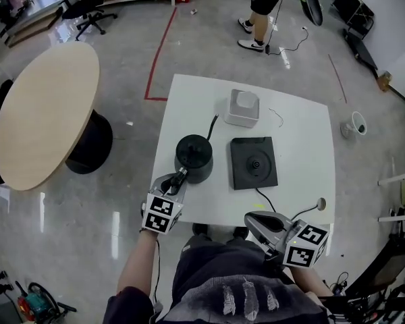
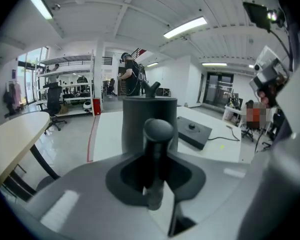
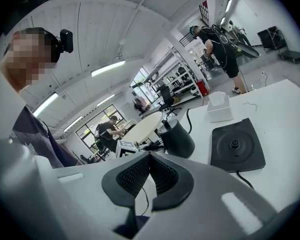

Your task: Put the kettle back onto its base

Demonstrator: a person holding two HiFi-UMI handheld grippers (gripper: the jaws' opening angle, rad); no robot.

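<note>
The black kettle [image 1: 193, 155] stands on the white table [image 1: 304, 147], left of its flat black base [image 1: 254, 162] and apart from it. My left gripper [image 1: 179, 179] reaches in from the near side, and its jaws are shut on the kettle's handle [image 2: 157, 144], which stands upright between them. Beyond the kettle body [image 2: 149, 115], the base [image 2: 192, 131] lies to the right. My right gripper [image 1: 256, 221] hovers at the table's near edge, shut with nothing in it; its view shows the kettle [image 3: 177, 136] and the base [image 3: 237, 146] ahead.
A white box [image 1: 243, 108] sits behind the base, and the base's cord [image 1: 266, 201] runs to the near edge. A round wooden table [image 1: 47, 113] stands to the left. A person [image 1: 260, 12] stands on the floor beyond the table.
</note>
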